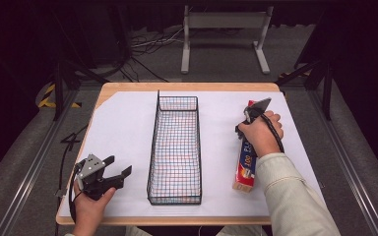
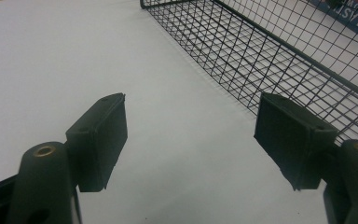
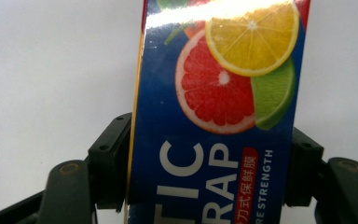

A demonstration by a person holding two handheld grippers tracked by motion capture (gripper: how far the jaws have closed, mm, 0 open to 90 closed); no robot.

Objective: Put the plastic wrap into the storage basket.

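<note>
A long blue plastic wrap box [image 1: 245,168] printed with citrus slices lies on the white sheet, right of a black wire basket [image 1: 174,195]. My right gripper [image 1: 249,123] is over the box's far half, with the hand wrapped around it. In the right gripper view the box [image 3: 214,93] fills the gap of the right gripper [image 3: 209,170], and both jaws press against its long sides. My left gripper [image 1: 120,164] stands open near the table's front left corner, left of the basket. In the left gripper view nothing but white sheet lies inside the left gripper [image 2: 191,140].
The basket [image 2: 284,51] is long, narrow and empty, running front to back in the middle of the table. A white sheet [image 1: 123,123] covers most of the wooden tabletop [image 1: 187,87]. Behind the table stand a metal frame [image 1: 224,22] and loose cables on the floor.
</note>
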